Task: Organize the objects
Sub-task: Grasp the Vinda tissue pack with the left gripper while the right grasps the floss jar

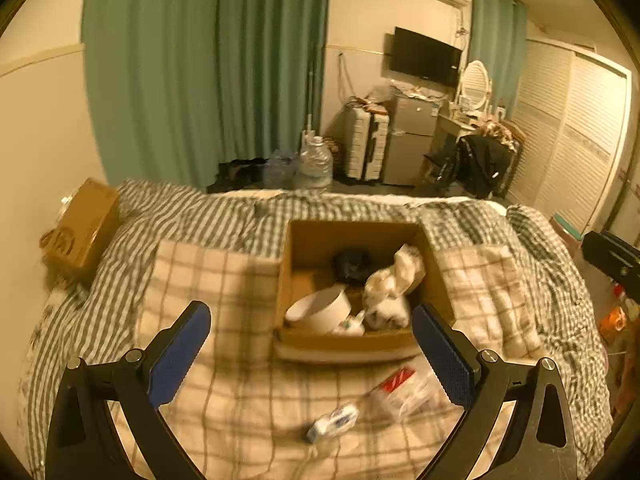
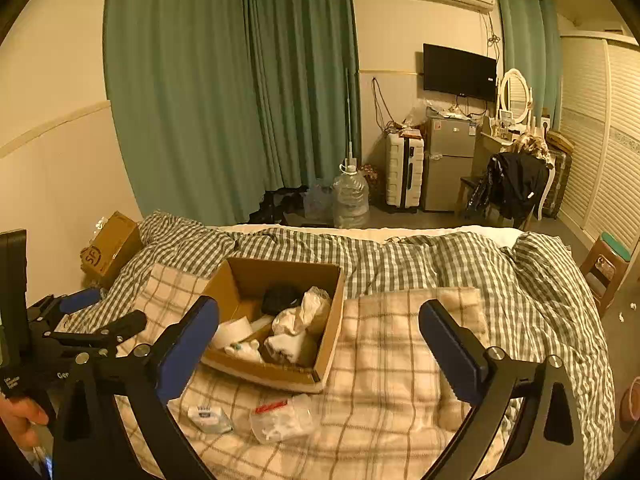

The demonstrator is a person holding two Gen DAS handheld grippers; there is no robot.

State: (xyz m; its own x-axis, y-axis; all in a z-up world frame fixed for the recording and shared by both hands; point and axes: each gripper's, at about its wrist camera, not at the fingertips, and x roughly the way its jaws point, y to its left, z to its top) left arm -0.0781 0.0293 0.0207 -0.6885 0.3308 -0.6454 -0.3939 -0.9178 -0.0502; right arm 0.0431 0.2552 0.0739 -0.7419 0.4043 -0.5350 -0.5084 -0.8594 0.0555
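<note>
An open cardboard box (image 1: 352,236) (image 2: 236,280) sits on the plaid blanket on the bed. It holds a white tape roll (image 1: 320,312) (image 2: 230,332), a black item (image 1: 352,266) (image 2: 280,298) and crumpled white bags (image 1: 394,288) (image 2: 300,316). In front of the box lie a clear packet with a red label (image 1: 404,390) (image 2: 282,420) and a small white-and-blue packet (image 1: 334,422) (image 2: 208,416). My left gripper (image 1: 312,328) is open and empty, above the box's near edge; it also shows in the right wrist view (image 2: 108,312). My right gripper (image 2: 320,320) is open and empty, to the right of the box.
A second cardboard box (image 1: 82,224) (image 2: 112,246) lies at the bed's left edge by the wall. A green checked duvet (image 2: 440,256) covers the far bed. Beyond are a water jug (image 2: 351,196), suitcase (image 2: 404,172), fridge and a wooden stool (image 2: 606,264).
</note>
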